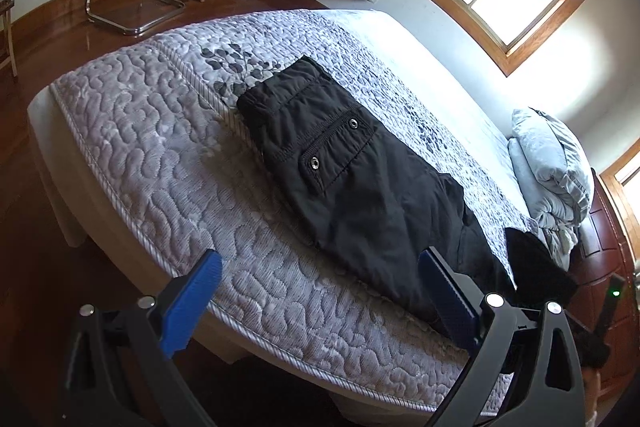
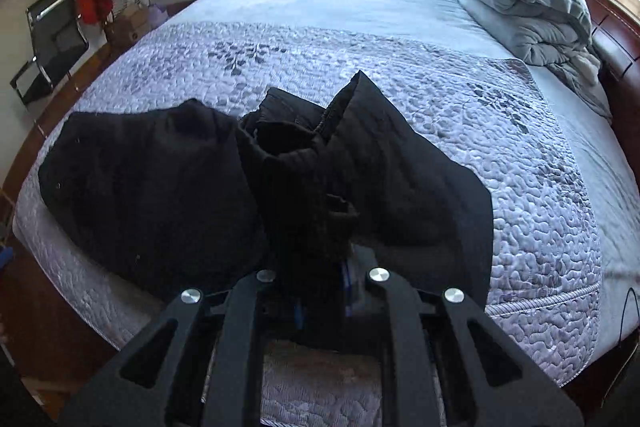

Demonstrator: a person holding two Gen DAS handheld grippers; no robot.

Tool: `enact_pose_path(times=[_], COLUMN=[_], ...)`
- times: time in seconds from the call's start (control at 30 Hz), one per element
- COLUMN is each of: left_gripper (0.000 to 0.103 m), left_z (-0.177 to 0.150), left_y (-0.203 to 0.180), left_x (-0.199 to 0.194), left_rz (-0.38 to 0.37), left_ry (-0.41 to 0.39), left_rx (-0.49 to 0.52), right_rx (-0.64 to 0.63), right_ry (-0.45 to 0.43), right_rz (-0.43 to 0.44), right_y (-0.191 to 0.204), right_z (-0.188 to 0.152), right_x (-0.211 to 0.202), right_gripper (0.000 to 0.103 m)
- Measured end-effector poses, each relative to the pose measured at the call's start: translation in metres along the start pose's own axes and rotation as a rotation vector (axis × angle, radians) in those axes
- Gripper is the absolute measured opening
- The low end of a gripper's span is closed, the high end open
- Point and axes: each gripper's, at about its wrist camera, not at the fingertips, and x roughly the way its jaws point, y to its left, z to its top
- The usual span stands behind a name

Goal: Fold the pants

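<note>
Blue pads (image 1: 192, 301) of my left tongs (image 1: 320, 303) stand wide apart w/ nothing between them, hanging over the near edge of the bed (image 1: 132, 147); one pad overlaps the pants' (image 1: 360, 187) leg end in the left wrist view. Pants are black, lying lengthwise on the quilted bed, waistband w/ two eyelets at the far end. My right tongs (image 2: 320, 291) are clamped tight on a bunched fold of the pants (image 2: 160, 179), lifted off the bed; rest of the cloth drapes down both sides onto the quilt. Grey duvet (image 2: 532, 11) sits bundled at the headboard, well apart from the pants.
</note>
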Motion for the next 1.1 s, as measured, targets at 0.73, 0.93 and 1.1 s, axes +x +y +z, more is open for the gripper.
enact_pose_path(times=[0.73,0.93,1.1], left_gripper=[0.099,0.099,0.099], left_z=[-0.007,-0.01,-0.012], left_y=[0.01,0.008,0.002], left_x=[0.012,0.016,0.018], left_rz=[0.001,0.008,0.008], left_ry=[0.038,0.053,0.063], left_rx=[-0.032,-0.031,-0.017], right_rx=[-0.183,-0.201,-0.213], right_ry=[0.103,0.124,0.126], right_rz=[-0.074,-0.062,-0.059], right_y=[0.07,0.078,0.079], right_z=[-0.033,-0.037,-0.041], right_x=[0.054,0.066,0.074], right_gripper=[0.013,0.013,0.014])
